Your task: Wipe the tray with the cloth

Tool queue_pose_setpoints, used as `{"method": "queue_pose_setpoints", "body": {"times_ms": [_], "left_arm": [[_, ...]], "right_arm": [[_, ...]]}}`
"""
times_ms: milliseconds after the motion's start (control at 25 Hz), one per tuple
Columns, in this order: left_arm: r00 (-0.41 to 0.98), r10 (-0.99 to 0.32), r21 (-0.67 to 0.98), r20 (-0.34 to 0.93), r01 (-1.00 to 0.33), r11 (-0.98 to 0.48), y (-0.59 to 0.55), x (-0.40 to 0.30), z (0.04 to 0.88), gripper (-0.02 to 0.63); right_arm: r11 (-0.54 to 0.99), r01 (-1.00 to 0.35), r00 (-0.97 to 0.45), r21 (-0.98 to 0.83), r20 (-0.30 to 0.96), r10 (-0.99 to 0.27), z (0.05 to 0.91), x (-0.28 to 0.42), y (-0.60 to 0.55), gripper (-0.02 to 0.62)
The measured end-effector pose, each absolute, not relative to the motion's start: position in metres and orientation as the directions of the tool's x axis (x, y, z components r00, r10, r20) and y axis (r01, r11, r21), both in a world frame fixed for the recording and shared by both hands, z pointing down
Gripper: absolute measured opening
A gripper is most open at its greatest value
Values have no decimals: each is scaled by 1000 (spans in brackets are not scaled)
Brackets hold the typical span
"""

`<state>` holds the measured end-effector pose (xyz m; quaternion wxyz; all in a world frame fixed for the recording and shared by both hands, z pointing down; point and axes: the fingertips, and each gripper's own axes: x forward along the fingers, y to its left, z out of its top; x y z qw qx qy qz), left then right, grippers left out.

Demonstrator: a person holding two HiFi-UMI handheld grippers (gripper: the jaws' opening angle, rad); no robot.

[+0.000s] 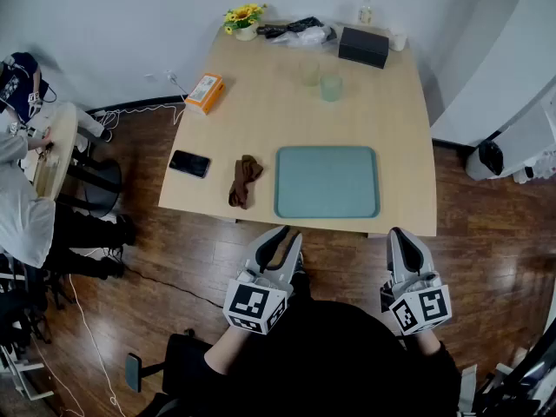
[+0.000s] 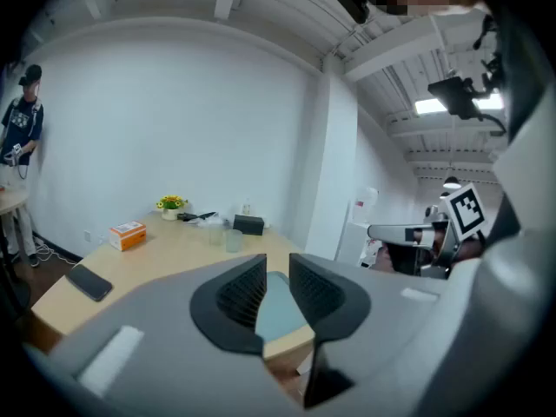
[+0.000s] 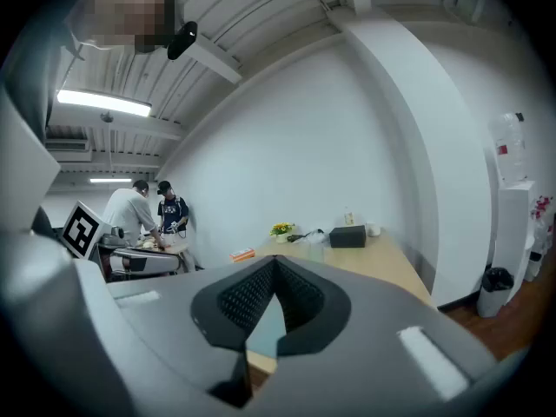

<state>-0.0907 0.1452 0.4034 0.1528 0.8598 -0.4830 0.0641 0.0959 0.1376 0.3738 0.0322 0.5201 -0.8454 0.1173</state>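
table (image 1: 400, 146) | phone (image 1: 189, 163) | orange box (image 1: 205, 92) | flowers (image 1: 243, 16) | black box (image 1: 363, 46) | green cup (image 1: 331, 87)

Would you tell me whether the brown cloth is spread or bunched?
Bunched up: the brown cloth lies crumpled in a narrow heap beside the teal tray.

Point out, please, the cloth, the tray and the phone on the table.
cloth (image 1: 244, 182), head view, middle of its crumpled folds.
tray (image 1: 327, 182), head view, bare centre of its floor.
phone (image 1: 189, 163), head view, middle of its dark screen.
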Motion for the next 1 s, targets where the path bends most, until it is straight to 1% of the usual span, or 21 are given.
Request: {"method": "queue_pose_setpoints", "body": {"times_ms": [160, 320, 560, 600, 640, 680, 720, 760, 840, 880, 920, 1000], "left_arm": [[559, -789, 194, 257, -829, -524, 93, -114, 395, 63], [551, -787, 201, 280, -835, -513, 45, -136, 403, 63], [516, -791, 195, 328, -856, -478, 4, -132, 426, 63], [506, -792, 192, 341, -862, -469, -1, -128, 433, 65], [494, -791, 190, 360, -869, -456, -6, -126, 444, 71], [479, -787, 188, 389, -877, -441, -12, -126, 459, 107], [461, -777, 186, 429, -887, -423, -18, -128, 477, 205], [437, -763, 181, 476, -898, -402, -24, -134, 499, 287], [374, -727, 163, 576, -924, -346, -32, -157, 544, 340], [335, -708, 151, 622, -938, -312, -34, -172, 566, 359], [291, -691, 133, 662, -953, -274, -35, -190, 584, 370], [196, -662, 83, 724, -977, -199, -37, -228, 612, 378]], "right_arm": [[429, -893, -448, -140, 172, -877, 361, 66, 85, 2], [415, -900, -435, -136, 186, -881, 361, 52, 40, 2], [471, -869, -494, -151, 224, -840, 381, 50, -9, 4], [481, -863, -505, -155, 241, -829, 390, 54, -17, 52], [484, -862, -508, -153, 265, -820, 402, 59, -26, 86], [479, -865, -501, -148, 299, -812, 419, 67, -36, 103], [466, -872, -488, -150, 344, -802, 442, 76, -45, 128], [447, -879, -474, -165, 400, -784, 470, 86, -54, 157], [406, -886, -460, -223, 521, -718, 532, 103, -65, 223], [388, -887, -458, -250, 578, -675, 562, 109, -67, 271], [374, -889, -453, -264, 627, -634, 588, 114, -68, 304], [357, -899, -426, -256, 701, -571, 629, 126, -68, 314]]}}
